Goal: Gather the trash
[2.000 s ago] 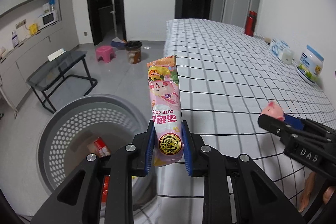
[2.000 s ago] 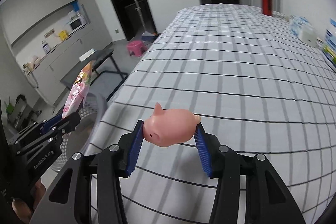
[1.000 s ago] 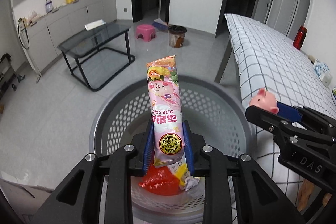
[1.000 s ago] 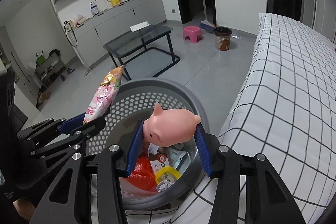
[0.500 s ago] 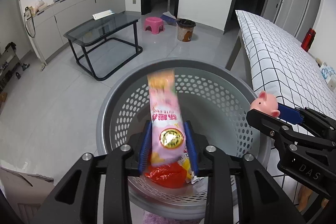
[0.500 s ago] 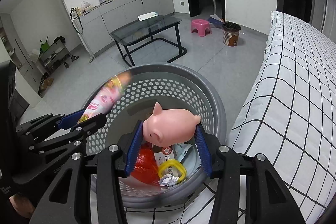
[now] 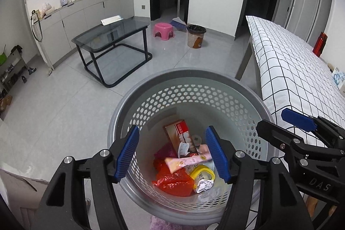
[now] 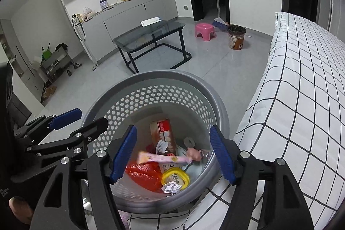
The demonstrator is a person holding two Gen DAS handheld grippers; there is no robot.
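A grey perforated trash basket (image 7: pixel 189 81) (image 8: pixel 155 79) stands on the floor beside the bed. My left gripper (image 7: pixel 172 152) is open and empty above it. My right gripper (image 8: pixel 172 154) is open and empty above it too. Inside lie the pink snack packet (image 7: pixel 187 161) (image 8: pixel 163 158), the pink pig toy (image 8: pixel 194 153), a red plastic bag (image 7: pixel 172 181) (image 8: pixel 144 174), a toothpaste box (image 7: pixel 180 133) (image 8: pixel 161 133), a yellow lid (image 7: pixel 202 174) (image 8: pixel 175 176) and crumpled paper (image 7: pixel 203 184).
The bed with a white checked cover (image 7: pixel 291 70) (image 8: pixel 301 89) lies to the right of the basket. A glass-topped black table (image 7: pixel 112 33) (image 8: pixel 148 36), a pink stool (image 7: pixel 163 29) and a small brown bin (image 7: pixel 195 36) stand on the grey floor beyond.
Both grippers have opened over the basket. The snack packet has dropped from the left one and the pig toy from the right one into the basket.
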